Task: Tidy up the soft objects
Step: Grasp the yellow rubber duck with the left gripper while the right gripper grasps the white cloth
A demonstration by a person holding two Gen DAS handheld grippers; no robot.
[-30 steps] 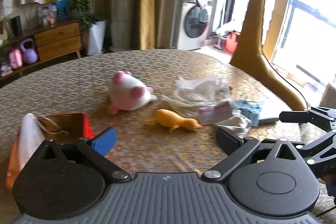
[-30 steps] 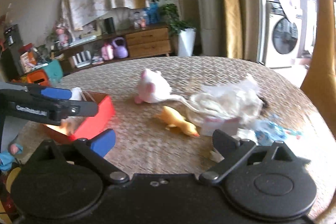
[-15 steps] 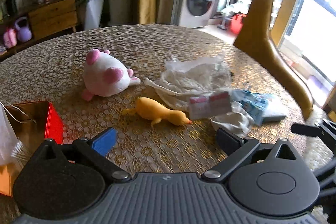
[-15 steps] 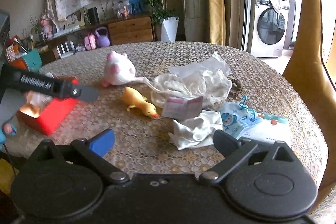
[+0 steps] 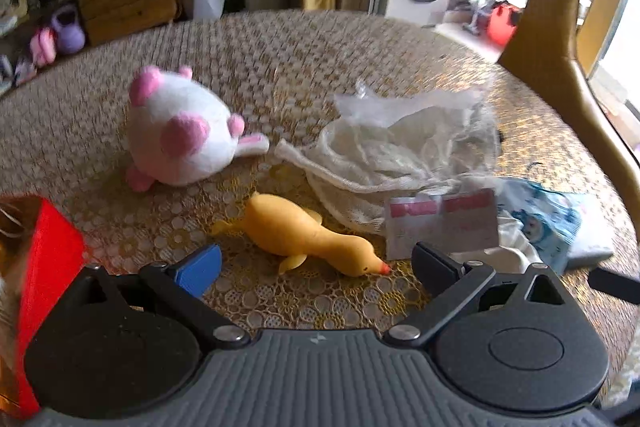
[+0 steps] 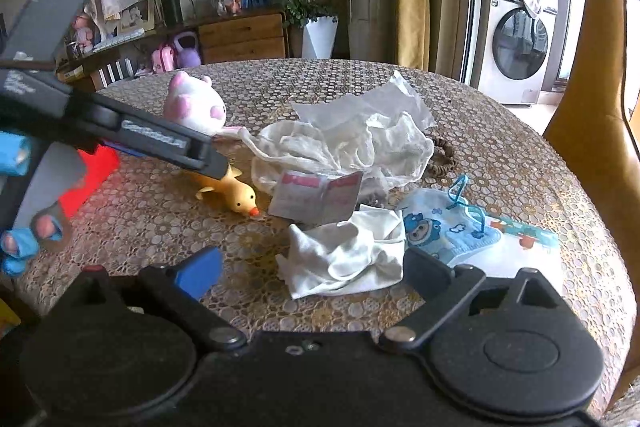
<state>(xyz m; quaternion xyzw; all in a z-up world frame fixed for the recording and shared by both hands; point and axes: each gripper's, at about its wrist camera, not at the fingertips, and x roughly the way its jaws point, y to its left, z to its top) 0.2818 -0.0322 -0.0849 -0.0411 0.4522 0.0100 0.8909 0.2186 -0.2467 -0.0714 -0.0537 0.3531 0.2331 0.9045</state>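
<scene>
A yellow rubber duck lies on the round table, just ahead of my left gripper, which is open with nothing held. Behind the duck sit a white and pink plush and a white mesh cloth. A crumpled white cloth rests right before my right gripper, open and empty. In the right wrist view a finger of the left gripper hangs over the duck. A pink card and a blue cartoon pouch lie nearby.
A red box stands at the table's left edge. A tan chair back rises at the right. A string of brown beads lies behind the mesh cloth. A hand with blue fingertip covers shows at far left.
Both grippers have moved forward and lower over the table. The left one has closed in on the duck, the right one on the crumpled white cloth. Both stay open.
</scene>
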